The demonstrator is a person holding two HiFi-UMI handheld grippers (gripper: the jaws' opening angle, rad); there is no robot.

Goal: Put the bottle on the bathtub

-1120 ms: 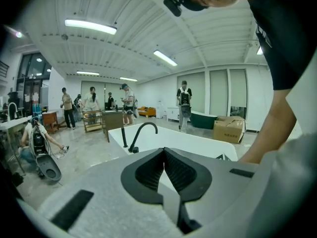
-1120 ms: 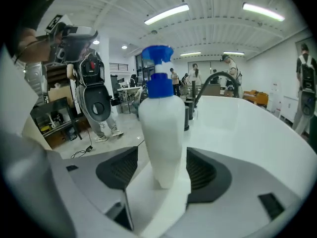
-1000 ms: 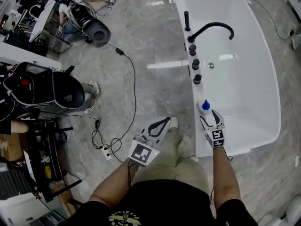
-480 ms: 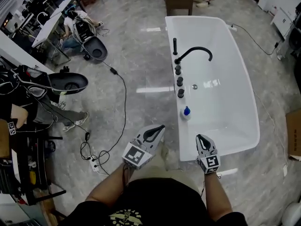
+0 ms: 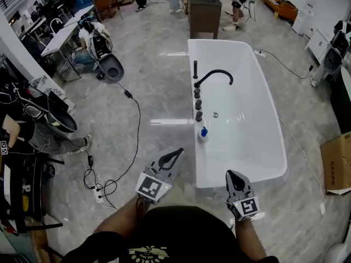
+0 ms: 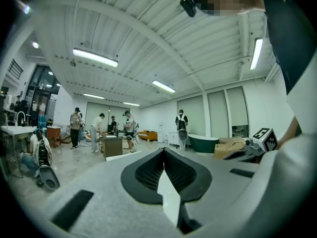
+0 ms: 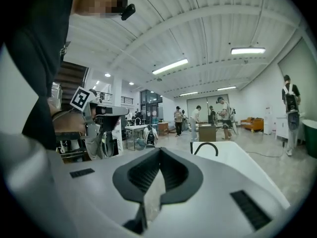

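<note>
Both grippers had drawn back toward the bottom of the frame, away from the bathtub (image 5: 219,44). The bottle (image 5: 203,134) stood on its left rim at mid-frame, well apart from the right gripper (image 5: 234,175), whose jaws had just been closing and met on nothing. The left gripper (image 5: 176,153) was pressed together too, empty.
</note>
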